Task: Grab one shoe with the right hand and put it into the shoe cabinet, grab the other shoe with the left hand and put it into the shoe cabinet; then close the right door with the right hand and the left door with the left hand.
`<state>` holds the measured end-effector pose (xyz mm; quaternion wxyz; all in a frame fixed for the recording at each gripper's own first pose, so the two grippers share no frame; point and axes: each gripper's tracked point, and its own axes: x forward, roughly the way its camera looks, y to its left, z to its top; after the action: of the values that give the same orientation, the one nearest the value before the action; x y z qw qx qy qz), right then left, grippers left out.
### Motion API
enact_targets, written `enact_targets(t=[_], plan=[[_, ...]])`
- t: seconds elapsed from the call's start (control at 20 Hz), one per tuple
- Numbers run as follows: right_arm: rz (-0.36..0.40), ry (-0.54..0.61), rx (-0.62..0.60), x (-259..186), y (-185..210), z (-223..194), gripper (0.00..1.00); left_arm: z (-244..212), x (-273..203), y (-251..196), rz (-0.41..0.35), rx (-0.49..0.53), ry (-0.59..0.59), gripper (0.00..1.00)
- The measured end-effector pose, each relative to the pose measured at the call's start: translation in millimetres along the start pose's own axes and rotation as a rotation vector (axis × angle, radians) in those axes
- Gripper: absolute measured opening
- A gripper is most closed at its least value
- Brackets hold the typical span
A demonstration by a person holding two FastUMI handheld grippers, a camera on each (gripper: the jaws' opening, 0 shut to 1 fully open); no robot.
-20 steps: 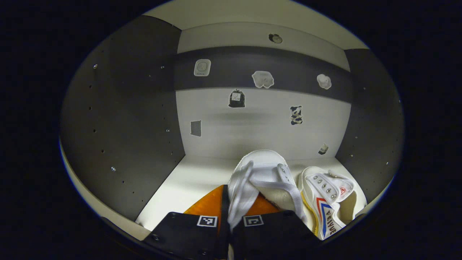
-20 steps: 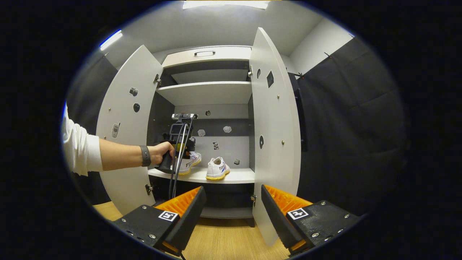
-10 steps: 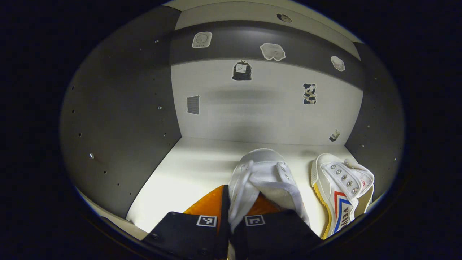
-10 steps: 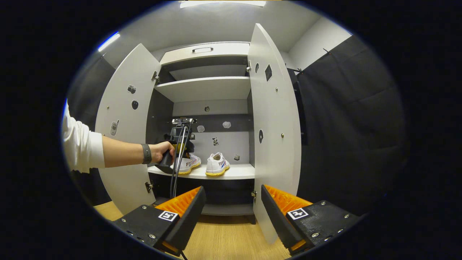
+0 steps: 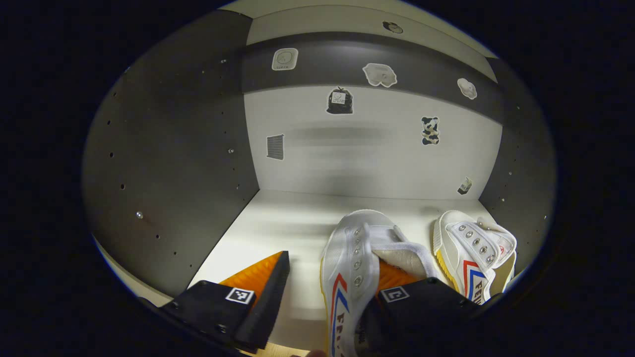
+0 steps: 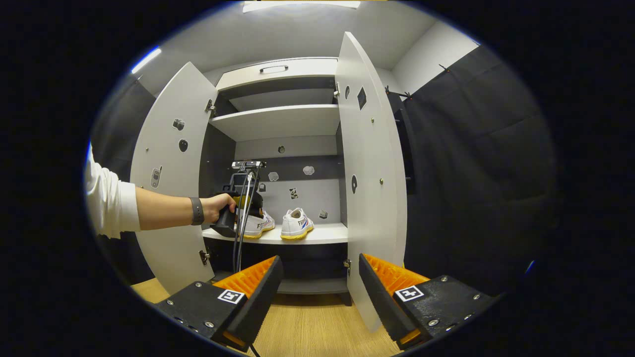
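In the left gripper view, a white shoe (image 5: 352, 258) with red and blue stripes rests on the cabinet's pale shelf (image 5: 278, 223). My left gripper (image 5: 332, 263) is open: its right finger sits inside the shoe's opening, while its left finger stands clear of the shoe's side. The second white shoe (image 5: 474, 248) lies to the right, near the dark side wall. In the right gripper view, both shoes (image 6: 296, 224) stand on the middle shelf, and a hand holds the left gripper (image 6: 238, 208) at the left shoe (image 6: 258, 225). My right gripper (image 6: 320, 260) hangs open and empty in front of the cabinet.
Both cabinet doors stand open: the left door (image 6: 168, 188) and the right door (image 6: 372, 188), whose lower edge is close to my right gripper. An upper shelf (image 6: 283, 121) and a drawer (image 6: 278, 74) sit above. Wooden floor (image 6: 307, 327) lies below. Stickers dot the back wall (image 5: 347, 148).
My left gripper has opened and let go of the shoe's tongue; the shoe now lies on the shelf. The right gripper has hardly moved.
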<state>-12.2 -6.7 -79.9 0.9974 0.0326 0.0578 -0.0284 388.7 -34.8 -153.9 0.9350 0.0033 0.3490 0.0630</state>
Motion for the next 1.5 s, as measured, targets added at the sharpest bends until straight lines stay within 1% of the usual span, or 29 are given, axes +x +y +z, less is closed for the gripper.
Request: enact_targets(t=[0.05, 0.15, 0.25, 0.4, 0.5, 0.65, 0.7, 0.9, 1.0, 1.05, 1.15, 1.2, 1.25, 1.4, 1.45, 1.5], plan=[[0.002, 0.001, 0.009, 0, 0, 0, 0.94, -1, -5, 2, -0.005, -0.006, -0.001, 0.87], [0.008, 0.006, 0.027, 2, 0, -1, 0.94, 2, -17, 3, -0.032, -0.022, -0.031, 1.00], [0.014, 0.014, 0.042, 2, 2, -3, 0.94, 2, -34, 1, -0.069, -0.037, -0.057, 1.00], [0.025, 0.022, 0.055, 0, 6, -7, 0.94, 8, -65, -3, -0.118, -0.019, -0.122, 1.00], [0.024, 0.023, 0.046, 0, 6, -8, 0.94, 18, -92, -8, -0.165, -0.013, -0.195, 1.00], [0.035, 0.026, 0.049, -3, 9, -7, 0.94, 26, -144, -15, -0.258, -0.043, -0.266, 0.97], [0.040, 0.027, 0.049, -2, 10, -6, 0.94, 28, -161, -15, -0.282, -0.040, -0.292, 0.97], [0.059, 0.019, 0.038, -3, 16, -2, 0.94, 34, -232, -6, -0.321, -0.002, -0.434, 0.97], [0.071, 0.013, 0.035, -4, 19, 1, 0.94, 23, -261, 1, -0.332, -0.001, -0.476, 0.96], [0.076, 0.004, 0.030, -5, 21, 3, 0.94, 14, -272, 2, -0.349, 0.002, -0.483, 0.96], [0.073, -0.010, 0.022, -4, 20, 7, 0.94, -7, -293, 10, -0.365, -0.021, -0.499, 0.97], [0.075, -0.015, 0.023, -5, 21, 9, 0.94, -18, -299, 15, -0.362, -0.032, -0.500, 0.94], [0.079, -0.018, 0.025, -4, 22, 10, 0.94, -32, -304, 21, -0.352, -0.036, -0.503, 0.97], [0.084, -0.018, 0.019, -3, 23, 9, 0.94, -65, -317, 41, -0.303, -0.054, -0.546, 0.97], [0.087, -0.017, 0.017, -2, 24, 9, 0.94, -80, -319, 45, -0.293, -0.066, -0.546, 0.97], [0.098, -0.015, 0.018, -3, 25, 9, 0.94, -95, -322, 45, -0.300, -0.087, -0.539, 0.97]])
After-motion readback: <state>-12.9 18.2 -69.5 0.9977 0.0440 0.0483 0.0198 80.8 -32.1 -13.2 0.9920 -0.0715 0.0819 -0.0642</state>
